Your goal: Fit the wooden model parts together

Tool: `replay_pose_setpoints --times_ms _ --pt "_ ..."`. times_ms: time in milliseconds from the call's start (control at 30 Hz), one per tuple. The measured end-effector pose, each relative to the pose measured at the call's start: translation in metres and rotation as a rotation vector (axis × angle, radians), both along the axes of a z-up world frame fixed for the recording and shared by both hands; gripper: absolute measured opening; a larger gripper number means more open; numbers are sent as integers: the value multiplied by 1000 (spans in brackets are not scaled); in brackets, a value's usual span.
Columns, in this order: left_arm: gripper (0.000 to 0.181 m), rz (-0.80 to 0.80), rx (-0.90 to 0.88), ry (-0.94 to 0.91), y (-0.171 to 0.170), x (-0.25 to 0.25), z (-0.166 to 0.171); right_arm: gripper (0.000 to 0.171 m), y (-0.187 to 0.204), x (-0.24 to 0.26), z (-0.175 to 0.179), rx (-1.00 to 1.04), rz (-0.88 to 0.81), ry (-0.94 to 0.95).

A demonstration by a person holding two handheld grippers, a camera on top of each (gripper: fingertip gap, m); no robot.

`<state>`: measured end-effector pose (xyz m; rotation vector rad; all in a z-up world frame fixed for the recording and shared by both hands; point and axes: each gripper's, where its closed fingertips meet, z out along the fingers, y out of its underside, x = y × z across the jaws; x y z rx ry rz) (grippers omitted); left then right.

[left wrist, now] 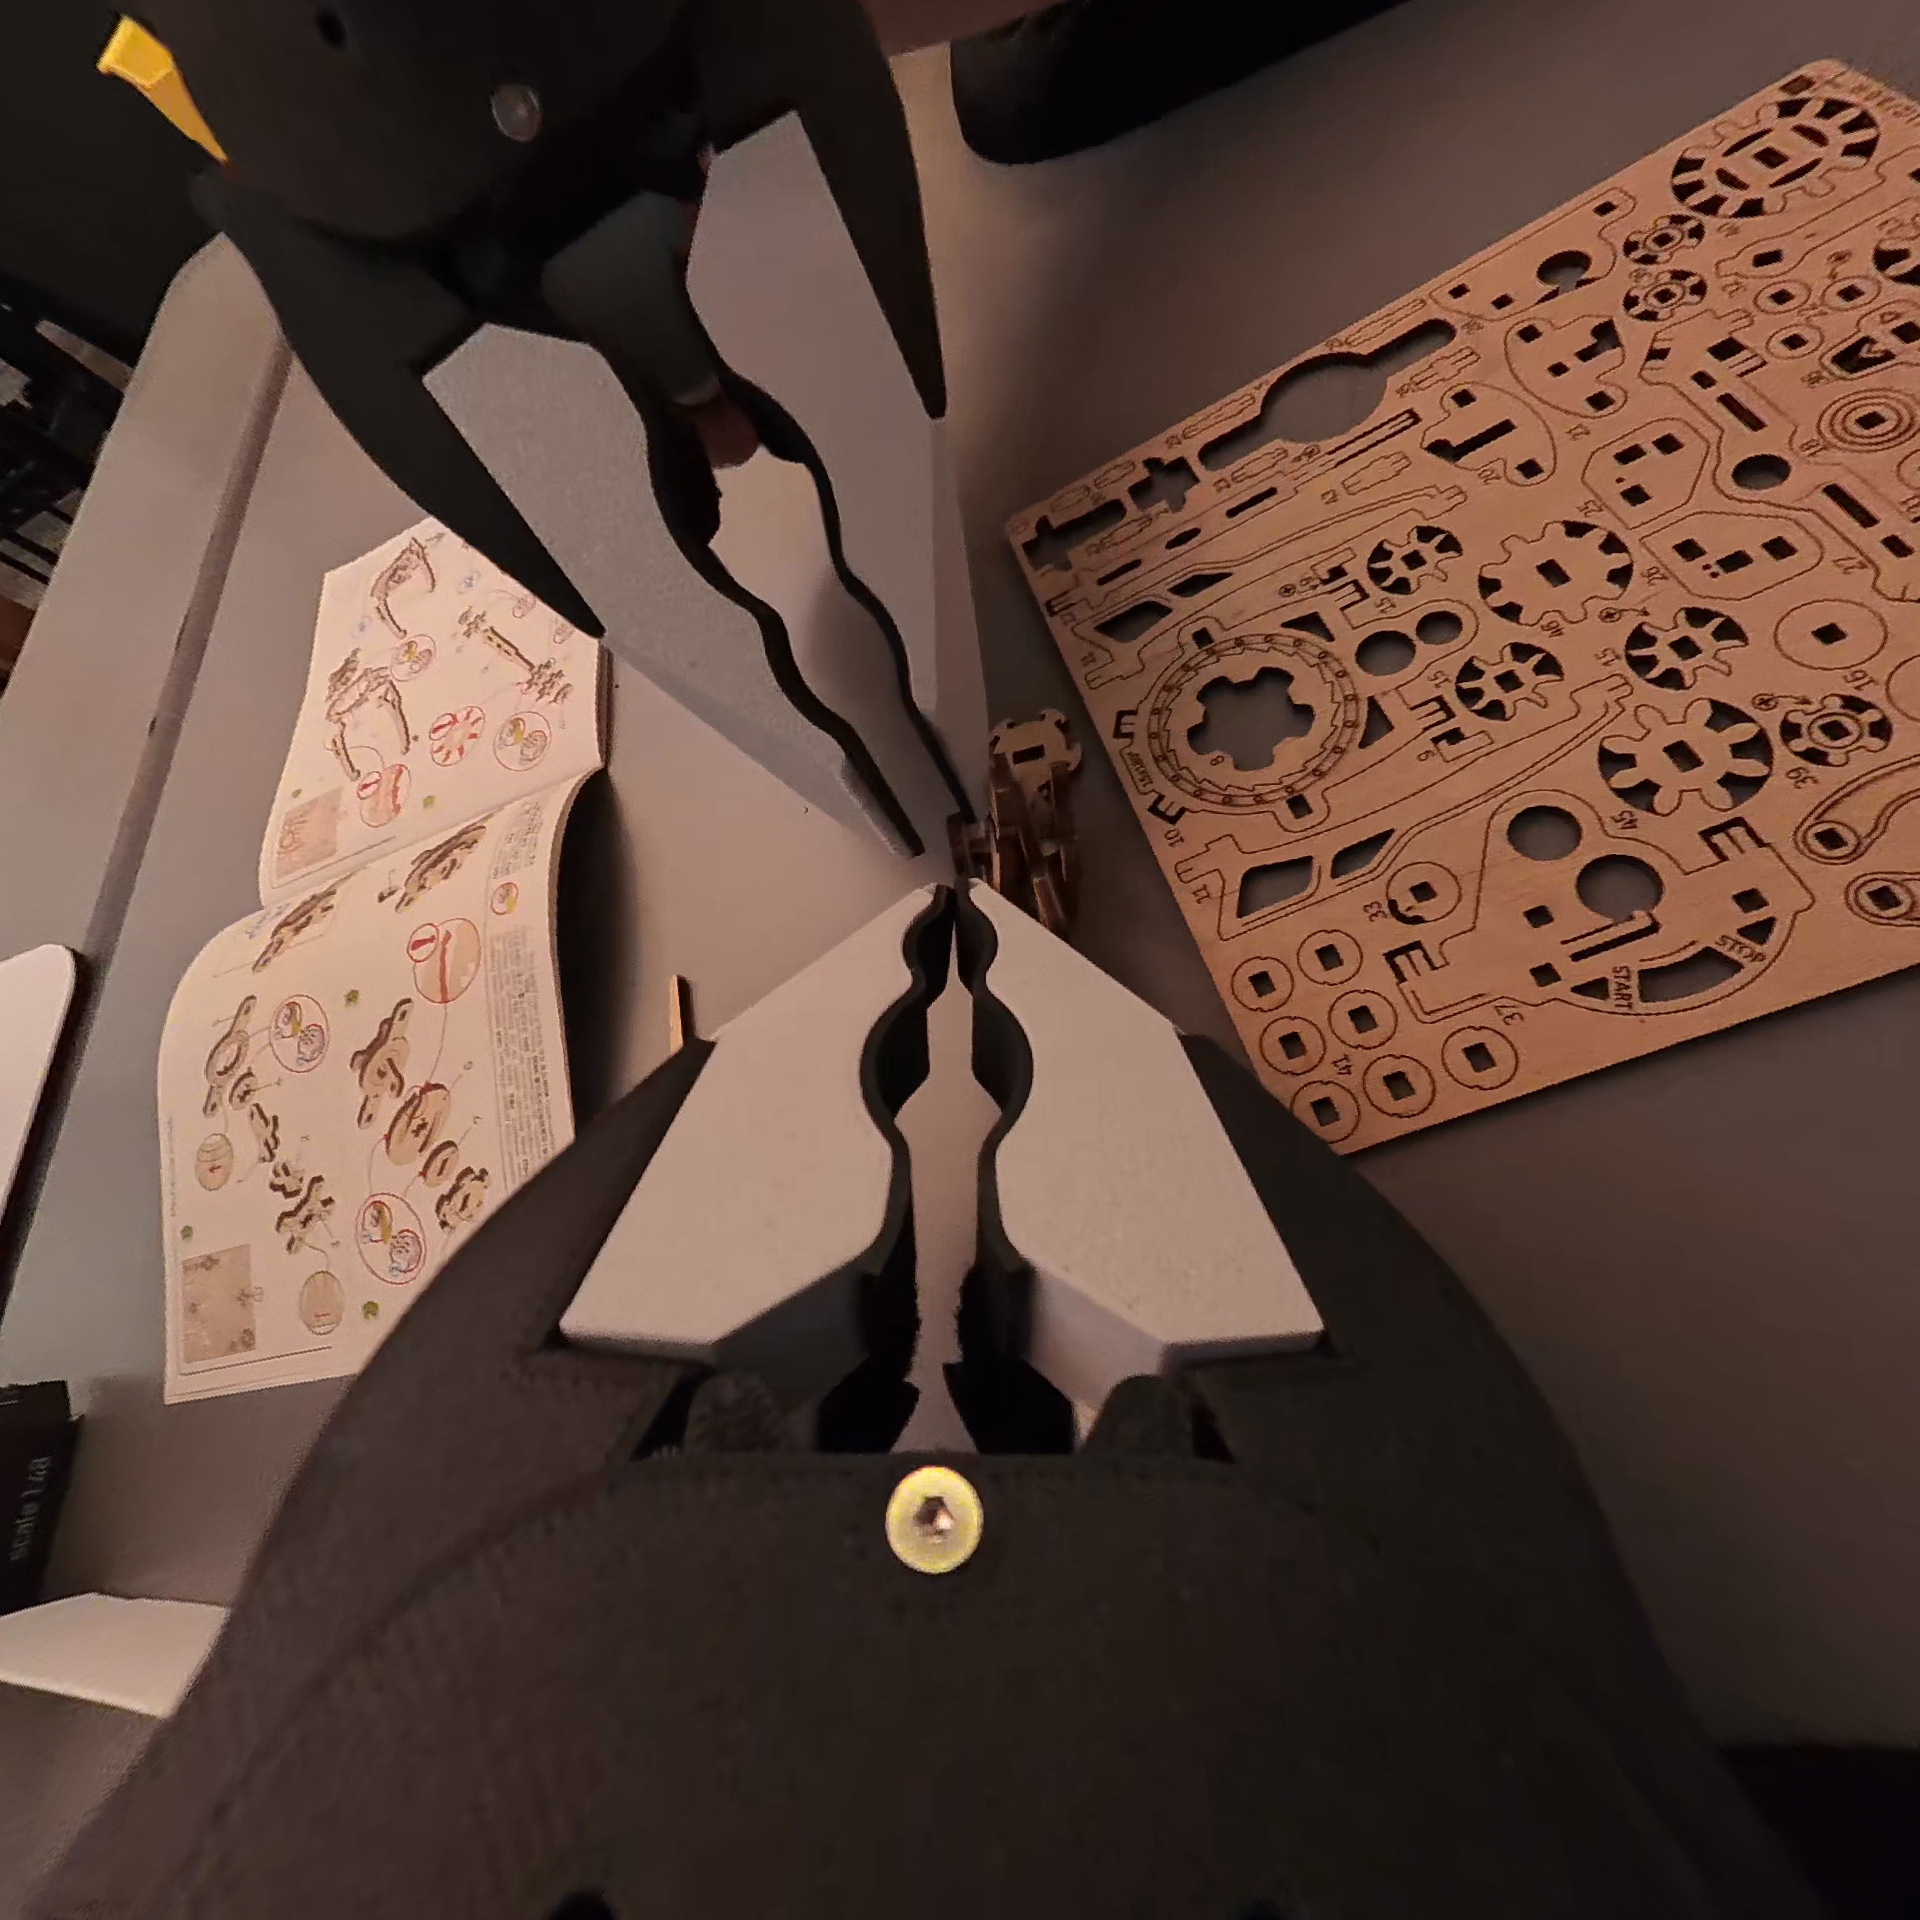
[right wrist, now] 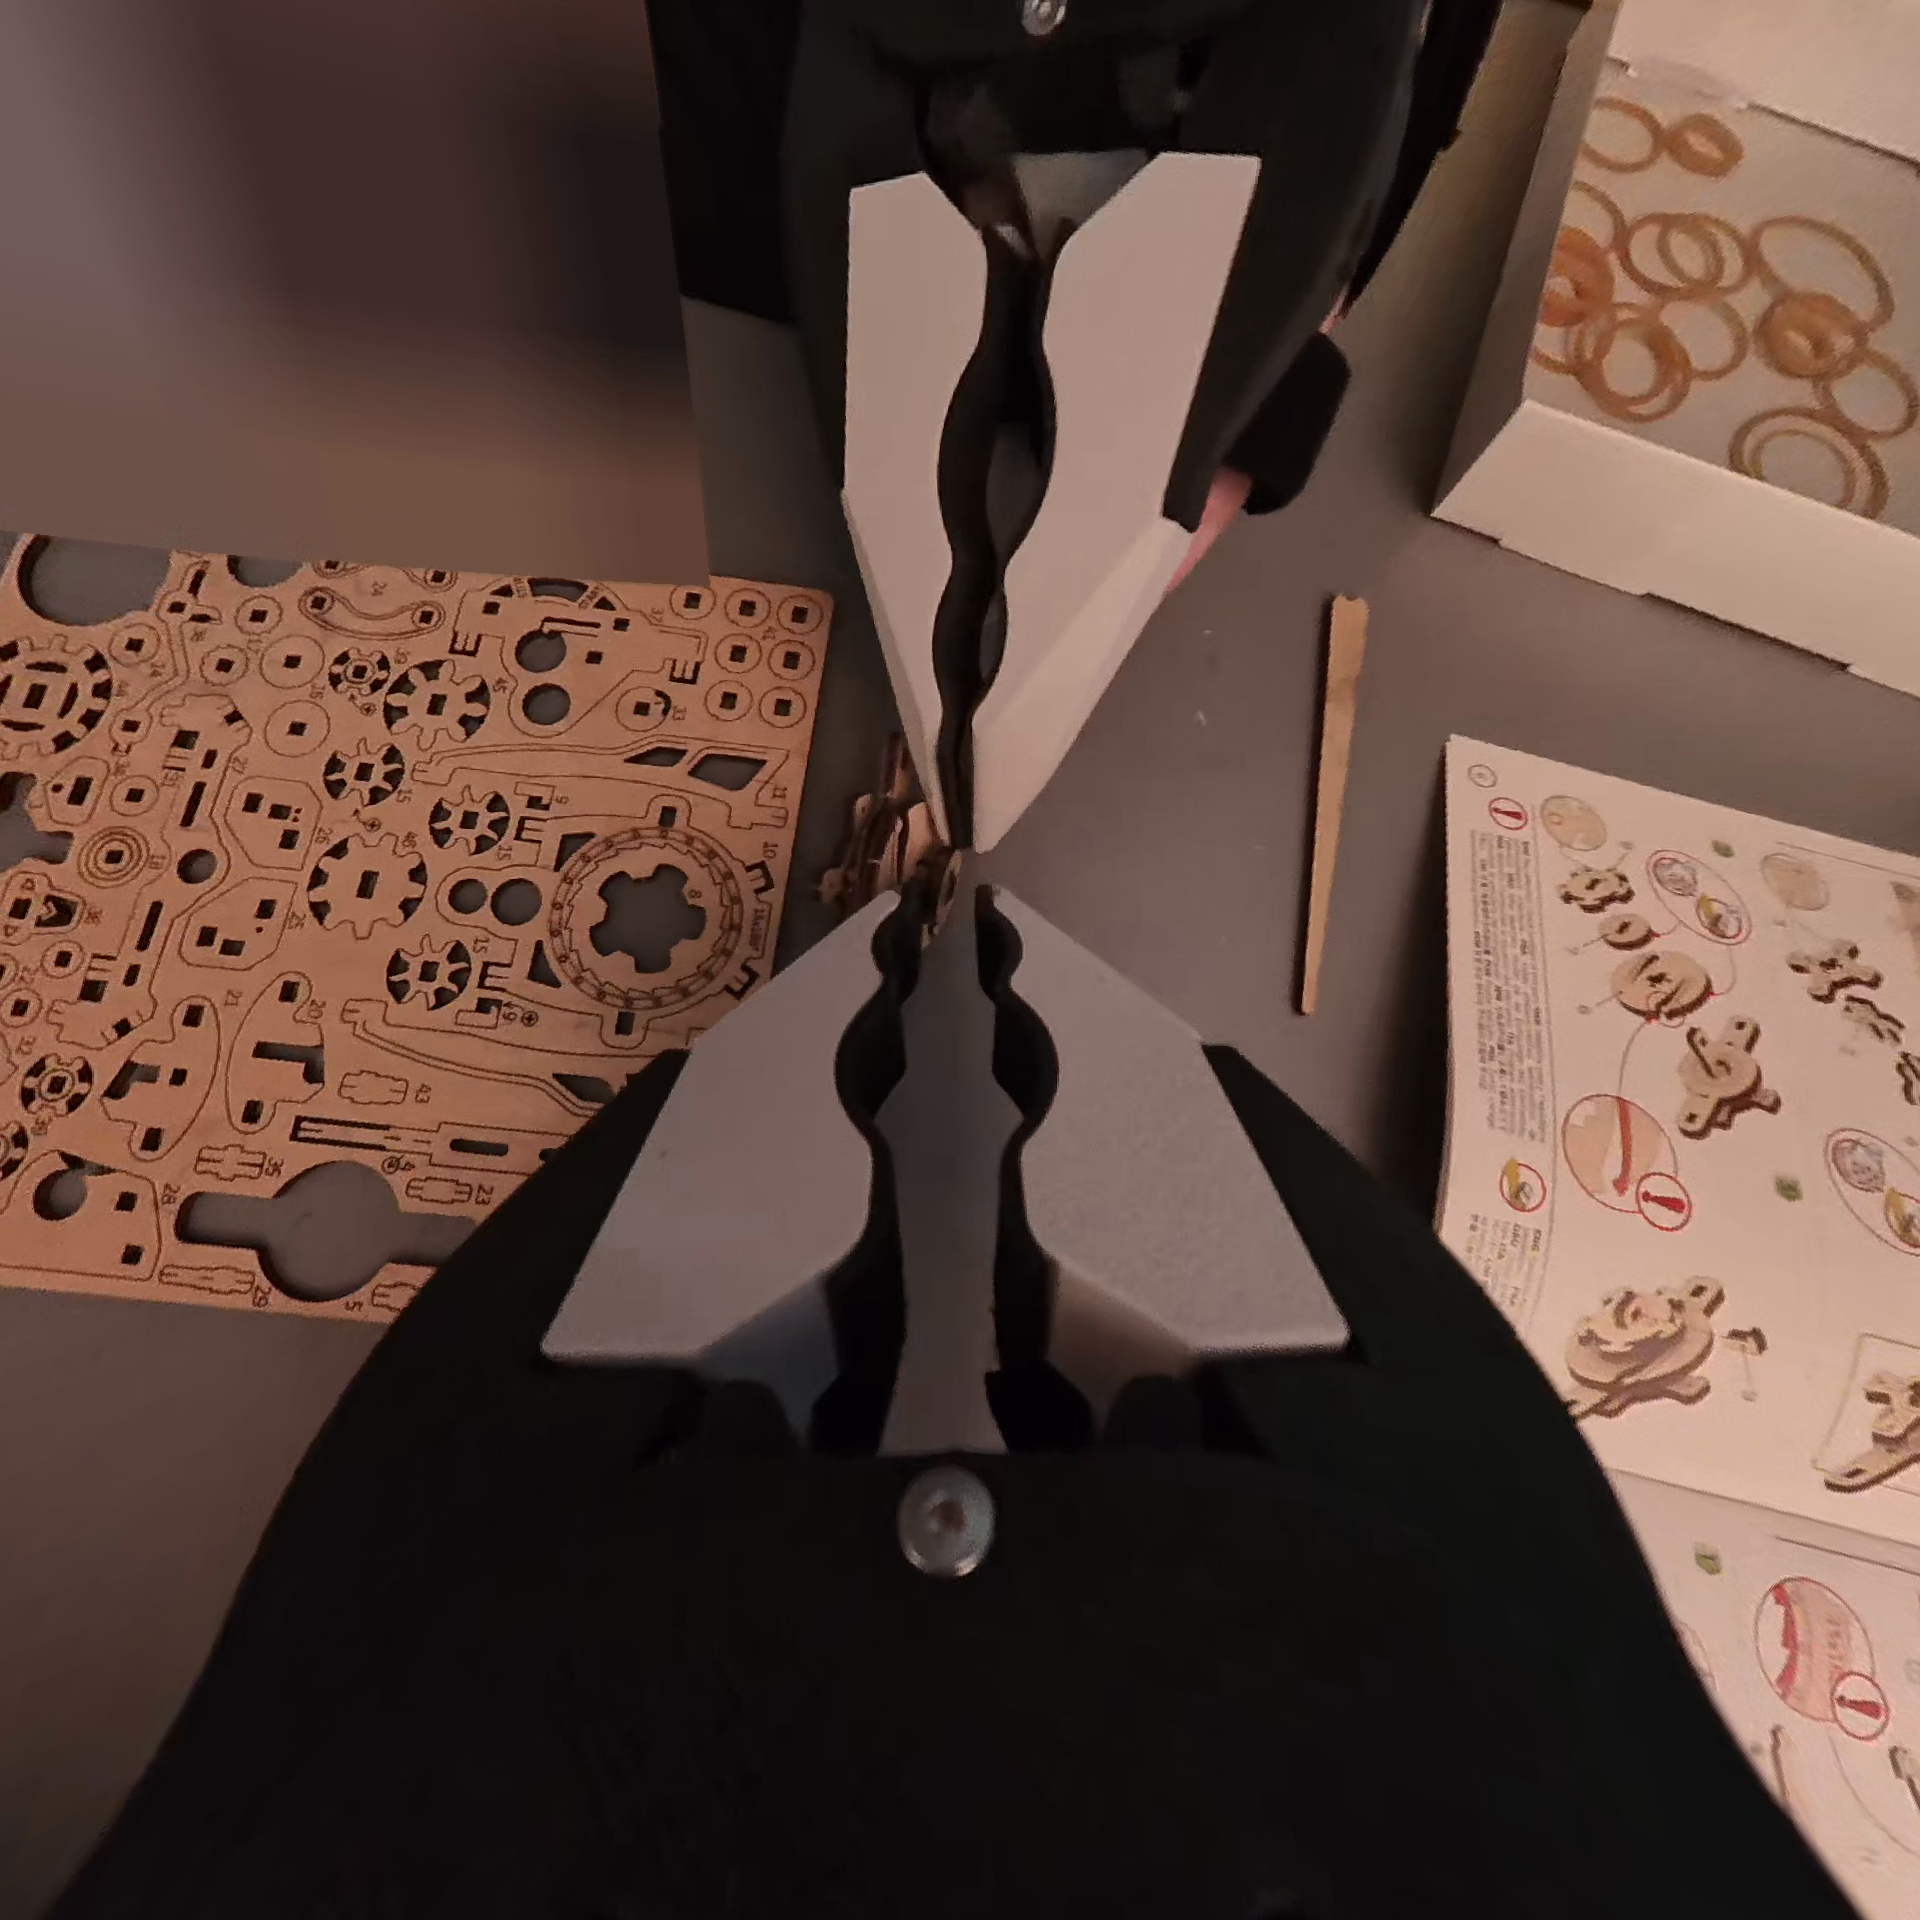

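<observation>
A small, partly built wooden model piece (left wrist: 1029, 810) hangs just above the grey table between both grippers' tips; it also shows in the right wrist view (right wrist: 883, 831). My left gripper (left wrist: 951, 904) reaches up from the bottom, its jaws nearly closed on the piece's lower end. My right gripper (left wrist: 940, 831) comes in from the upper left, tip to tip with the left, jaws pinched on the same piece. In the right wrist view my right gripper (right wrist: 948, 904) has a brown part between its tips, and the left gripper (right wrist: 961, 831) points down from above. The grip points are mostly hidden.
A laser-cut wooden parts sheet (left wrist: 1558, 623) lies flat beside the grippers, seen also in the right wrist view (right wrist: 312, 883). An open instruction booklet (left wrist: 395, 935) (right wrist: 1683, 1091) lies on the other side. A thin wooden stick (right wrist: 1333, 800) and a white box (right wrist: 1662, 551) with rubber bands (right wrist: 1714, 312) sit nearby. Left and right tips are no more than a few centimetres apart. The thin wooden stick (right wrist: 1333, 800) is about 9 cm from both grippers' fingertips.
</observation>
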<state>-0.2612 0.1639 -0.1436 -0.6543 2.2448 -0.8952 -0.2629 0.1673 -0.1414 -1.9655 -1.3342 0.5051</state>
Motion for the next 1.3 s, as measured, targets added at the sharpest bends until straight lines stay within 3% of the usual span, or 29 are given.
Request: replay_pose_setpoints --times_ms 567,933,1067,1300 --pt "5 27 -195 110 2 -1 2 3 -2 -5 0 55 22 -6" --pt "12 5 -191 81 2 -2 7 3 -2 -7 1 111 34 -45" --pt "1 -29 -109 34 -2 -5 6 3 -2 -7 1 103 29 -46" --pt "0 -44 -55 13 -6 -6 5 5 -4 -7 2 107 41 -38"
